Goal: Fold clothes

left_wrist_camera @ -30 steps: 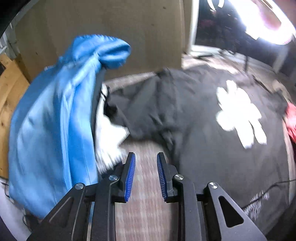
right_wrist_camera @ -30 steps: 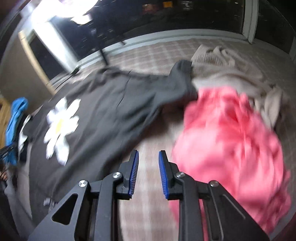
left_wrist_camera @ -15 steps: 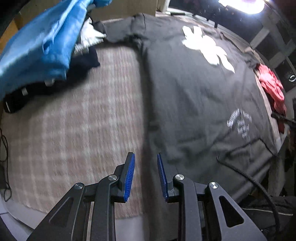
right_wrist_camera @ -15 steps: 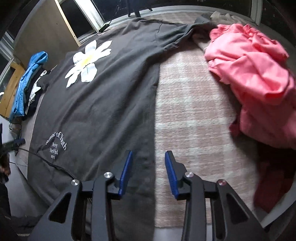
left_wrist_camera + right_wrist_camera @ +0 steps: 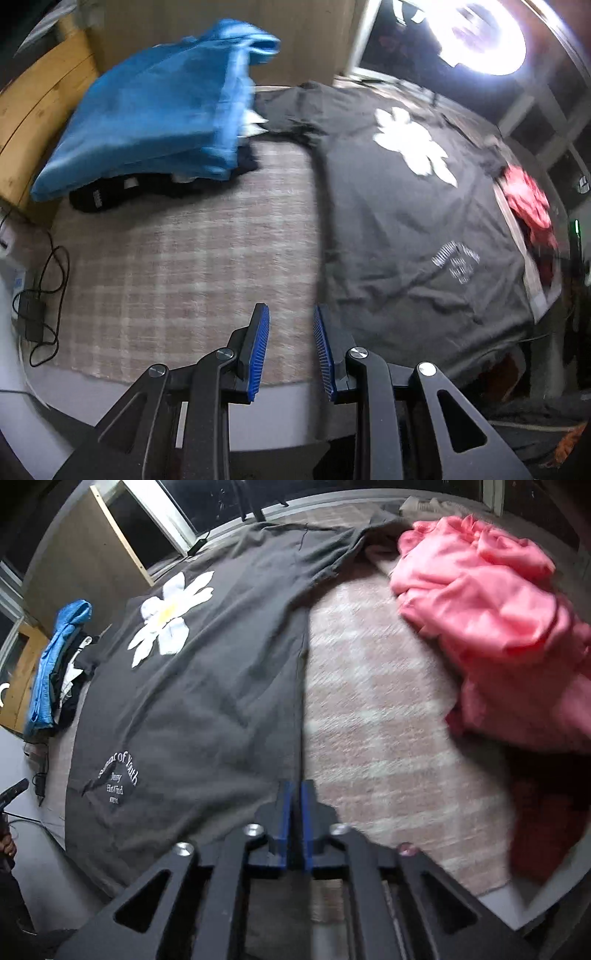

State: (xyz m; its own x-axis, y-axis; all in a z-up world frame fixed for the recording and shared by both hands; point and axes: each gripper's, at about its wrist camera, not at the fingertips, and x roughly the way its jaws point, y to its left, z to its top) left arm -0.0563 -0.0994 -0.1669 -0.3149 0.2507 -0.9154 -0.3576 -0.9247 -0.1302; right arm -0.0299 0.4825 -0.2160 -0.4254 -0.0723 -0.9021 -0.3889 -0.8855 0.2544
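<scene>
The black clothes [image 5: 110, 192] mostly vanish under the blue garment [image 5: 155, 118], and the small white lettering on the dark T-shirt [image 5: 406, 229] smears past reading from the left. Whether the right gripper [image 5: 294, 794] pinches that shirt's edge stays unclear.

Before you, the T-shirt [image 5: 207, 686] lies flat mid-bed [image 5: 369, 738]; a crumpled garment [image 5: 491, 605] by its right edge, folded clothes [image 5: 147, 122] at its left.

Matt grey cotton-like t-shirt [image 5: 207, 686]; woven plaid blanket [image 5: 177, 266], seemingly coarse; smooth wooden board [image 5: 40, 110].
</scene>
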